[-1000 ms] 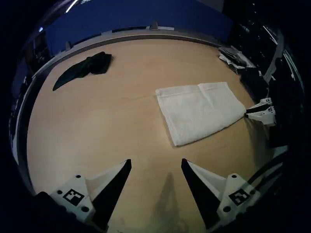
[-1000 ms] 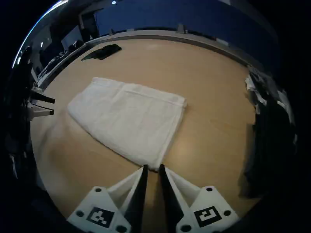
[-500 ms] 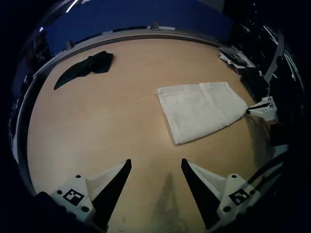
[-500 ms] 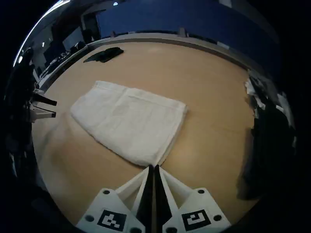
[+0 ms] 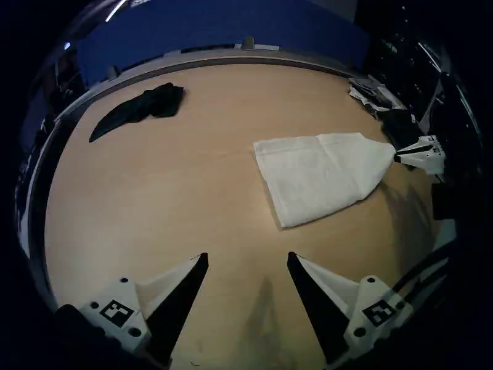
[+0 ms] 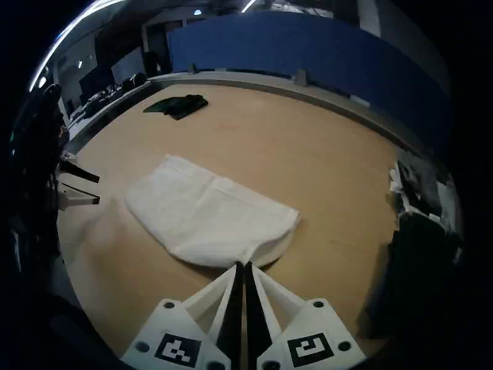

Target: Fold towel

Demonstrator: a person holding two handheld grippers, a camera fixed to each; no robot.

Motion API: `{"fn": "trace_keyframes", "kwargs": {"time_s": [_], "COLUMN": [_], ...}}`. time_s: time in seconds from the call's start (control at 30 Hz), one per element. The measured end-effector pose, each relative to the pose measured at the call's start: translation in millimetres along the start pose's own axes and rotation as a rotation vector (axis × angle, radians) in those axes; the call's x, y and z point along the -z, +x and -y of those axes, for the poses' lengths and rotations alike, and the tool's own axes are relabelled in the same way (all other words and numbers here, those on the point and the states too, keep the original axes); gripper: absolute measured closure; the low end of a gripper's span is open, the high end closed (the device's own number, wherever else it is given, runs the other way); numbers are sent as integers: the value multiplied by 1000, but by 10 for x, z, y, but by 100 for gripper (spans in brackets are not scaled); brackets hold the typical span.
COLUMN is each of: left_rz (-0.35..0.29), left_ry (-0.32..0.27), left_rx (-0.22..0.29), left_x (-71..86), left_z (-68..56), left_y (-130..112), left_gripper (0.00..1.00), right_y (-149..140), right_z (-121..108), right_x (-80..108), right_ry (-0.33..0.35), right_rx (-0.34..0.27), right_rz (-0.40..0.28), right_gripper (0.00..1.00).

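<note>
- Right tongs (image 6: 241,266): closed on a near corner of the towel (image 6: 209,216). A second ago they stand slightly apart at that corner, flat on the surface (image 5: 154,185). Half a second ago they have pinched together.
- Towel, change: the gripped corner is now raised clear of the surface and the cloth draws up to a point at the tongs. The near edge curls under in a loose arc. The rest lies flat, already doubled at least once by the look of its layered edges.
- Reading for the task: grasp secured and lift begun, so the next fold is probably starting. The corner likely has to travel over to the opposite edge.
- Left tongs (image 5: 246,254): open, holding nothing, hovering over bare surface near its front edge, well apart from the towel. No change across the second.
- Towel, place: on the surface, right of its middle, well in from the far edge.
- Black cloth (image 5: 138,108): near the far left corner, untouched.
- Containers: none I can make out. The towel sits in nothing. Dark clutter (image 5: 370,92) at the right edge is too dim to sort.
</note>
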State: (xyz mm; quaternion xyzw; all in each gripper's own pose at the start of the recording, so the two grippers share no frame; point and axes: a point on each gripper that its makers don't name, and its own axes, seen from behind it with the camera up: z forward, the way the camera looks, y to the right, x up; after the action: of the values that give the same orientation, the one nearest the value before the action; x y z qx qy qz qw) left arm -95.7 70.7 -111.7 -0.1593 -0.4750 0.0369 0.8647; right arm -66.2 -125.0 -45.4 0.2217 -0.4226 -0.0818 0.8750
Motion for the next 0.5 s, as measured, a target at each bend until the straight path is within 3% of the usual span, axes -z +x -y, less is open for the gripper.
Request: {"fn": "trace_keyframes", "kwargs": {"time_s": [0.5], "left_rz": [-37], "left_ry": [23], "left_rx": [46], "left_x": [158], "left_z": [177], "left_y": [2], "left_gripper": [5], "right_y": [758], "right_z": [481], "right_x": [-285], "right_ry": [69], "right_rx": [107], "right_rz": [-67], "right_gripper": [98]}}
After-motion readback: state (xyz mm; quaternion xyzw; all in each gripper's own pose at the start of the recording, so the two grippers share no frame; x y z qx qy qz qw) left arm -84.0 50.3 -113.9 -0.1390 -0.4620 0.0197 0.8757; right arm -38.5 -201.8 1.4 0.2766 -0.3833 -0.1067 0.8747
